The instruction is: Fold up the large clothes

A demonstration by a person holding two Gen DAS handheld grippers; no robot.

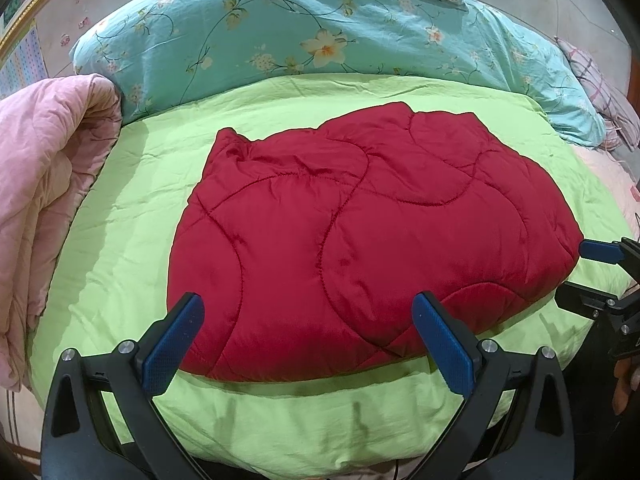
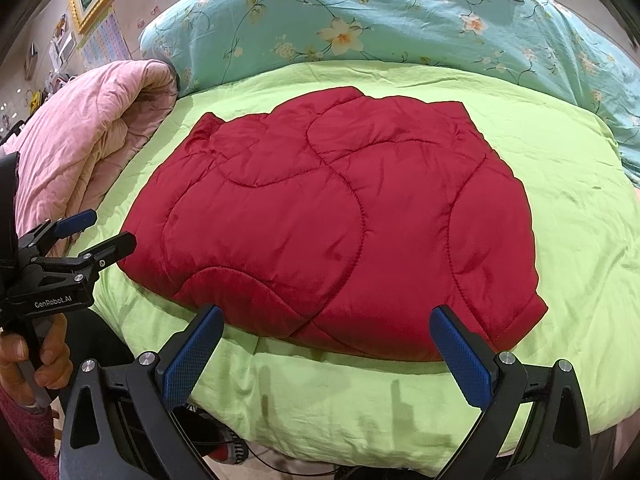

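Note:
A red quilted garment (image 1: 360, 232) lies folded into a thick pad on a lime green sheet (image 1: 132, 216); it also shows in the right wrist view (image 2: 340, 216). My left gripper (image 1: 308, 320) is open and empty, its blue pads just above the garment's near edge. My right gripper (image 2: 328, 332) is open and empty over the near edge too. The right gripper also shows at the right edge of the left wrist view (image 1: 592, 272). The left gripper shows at the left of the right wrist view (image 2: 96, 232).
A pink quilt (image 1: 48, 184) is bunched at the left. A teal floral duvet (image 1: 320, 36) lies across the back of the bed. The green sheet's near edge (image 2: 360, 432) drops off below the grippers. A hand (image 2: 32, 364) holds the left gripper's handle.

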